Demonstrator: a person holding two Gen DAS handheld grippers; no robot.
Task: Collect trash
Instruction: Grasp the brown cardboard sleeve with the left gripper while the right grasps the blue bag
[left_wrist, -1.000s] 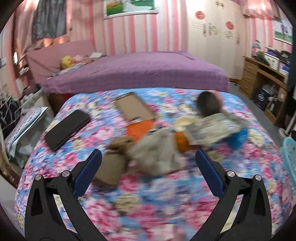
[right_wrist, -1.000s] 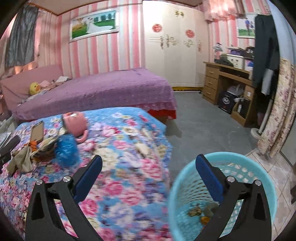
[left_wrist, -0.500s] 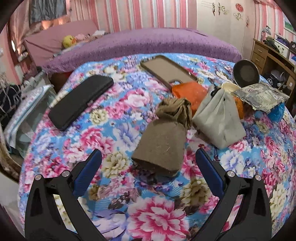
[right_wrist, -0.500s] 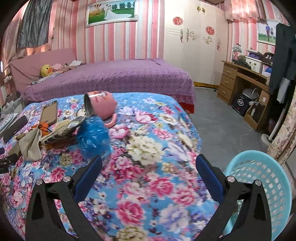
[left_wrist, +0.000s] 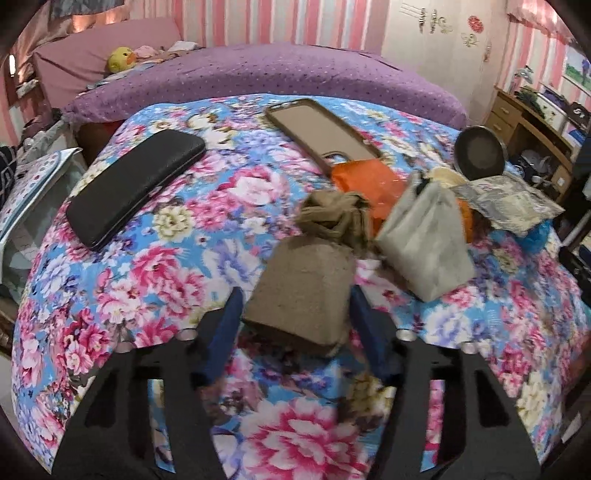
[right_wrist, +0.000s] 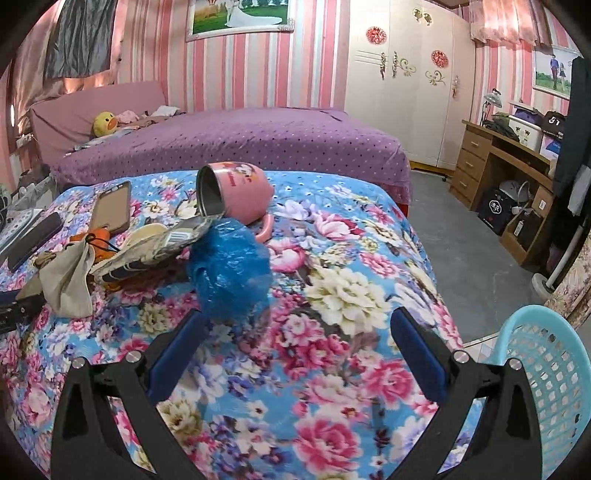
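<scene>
A brown cloth pouch (left_wrist: 303, 291) lies on the floral bedspread (left_wrist: 166, 266). My left gripper (left_wrist: 295, 325) has its blue fingers on either side of the pouch's near end, jaws partly closed, still a little apart from it. A grey pouch (left_wrist: 424, 243), an orange wrapper (left_wrist: 365, 181) and a crumpled foil packet (left_wrist: 509, 203) lie just beyond. In the right wrist view my right gripper (right_wrist: 295, 350) is open and empty above the bedspread, with a crumpled blue plastic bag (right_wrist: 229, 269) just ahead to its left. A light blue trash basket (right_wrist: 543, 373) stands on the floor at right.
A black wallet (left_wrist: 136, 184), a phone case (left_wrist: 321, 129) and a tipped pink mug (right_wrist: 232, 192) lie on the bed. A purple bed (right_wrist: 236, 144) is behind. A wooden desk (right_wrist: 506, 155) stands at far right on grey floor.
My left gripper has moved forward to the brown pouch and its jaws have narrowed around it. My right gripper has swung left from the basket toward the blue bag.
</scene>
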